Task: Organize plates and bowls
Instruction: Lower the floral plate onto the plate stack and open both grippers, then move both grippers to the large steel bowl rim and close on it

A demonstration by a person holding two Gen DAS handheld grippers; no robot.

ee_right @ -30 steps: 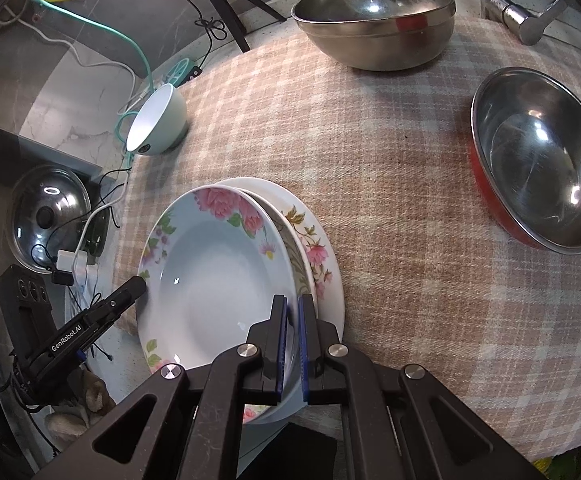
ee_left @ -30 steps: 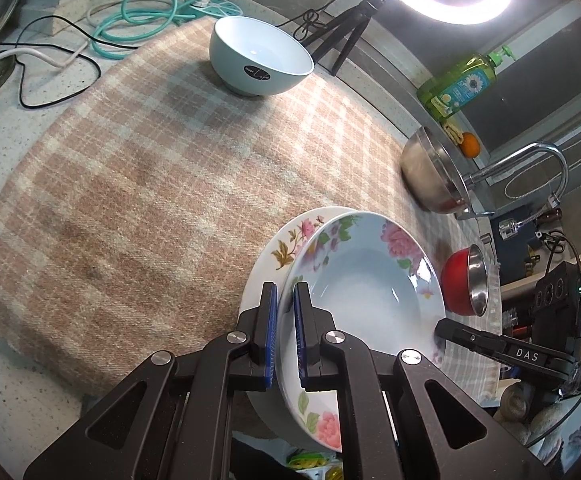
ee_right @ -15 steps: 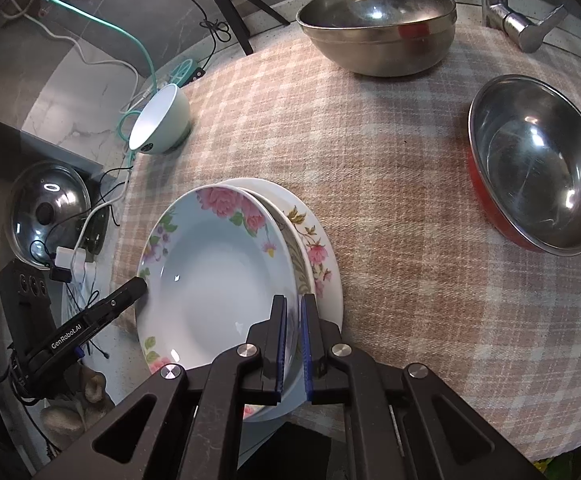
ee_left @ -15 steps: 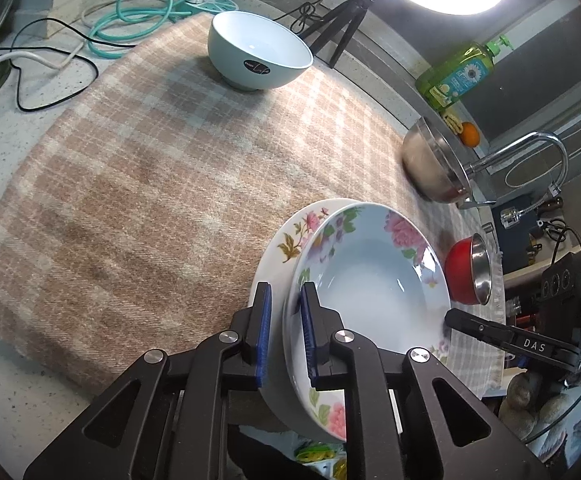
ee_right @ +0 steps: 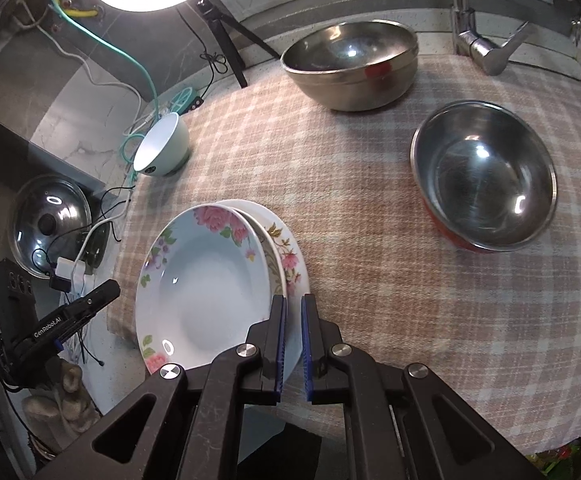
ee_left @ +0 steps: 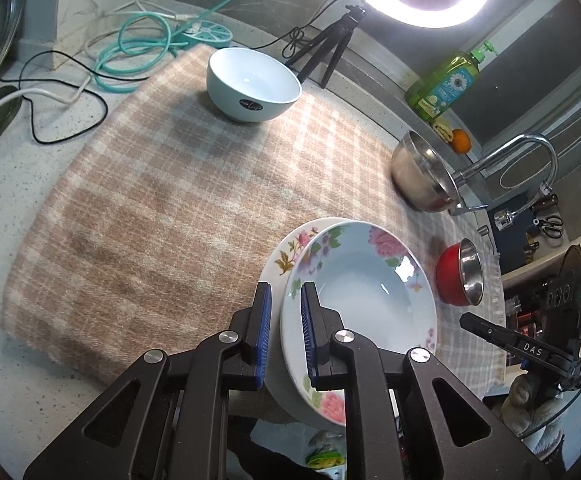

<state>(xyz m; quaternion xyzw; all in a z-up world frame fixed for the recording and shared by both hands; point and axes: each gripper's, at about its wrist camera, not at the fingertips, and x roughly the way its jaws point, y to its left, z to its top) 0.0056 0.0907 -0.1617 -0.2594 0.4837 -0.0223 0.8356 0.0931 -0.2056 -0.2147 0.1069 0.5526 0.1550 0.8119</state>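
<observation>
**Both grippers on the plate stack**

While two flowered plates sit stacked at the near edge of the checked cloth [ee_left: 138,216] on the tabletop, the left gripper [ee_left: 284,330] has its fingers clamped on the left rim of the top plate [ee_left: 364,292]. Right gripper [ee_right: 293,350] fingers are clamped on the right rim of the same plate, over the lower plate [ee_right: 286,252]. White bowl [ee_left: 252,82] far left, steel bowl [ee_right: 350,62] far, red bowl [ee_right: 484,178] right.

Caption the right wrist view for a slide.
Right gripper fingers straddle the rim of stacked floral plates on a plaid cloth.
</observation>
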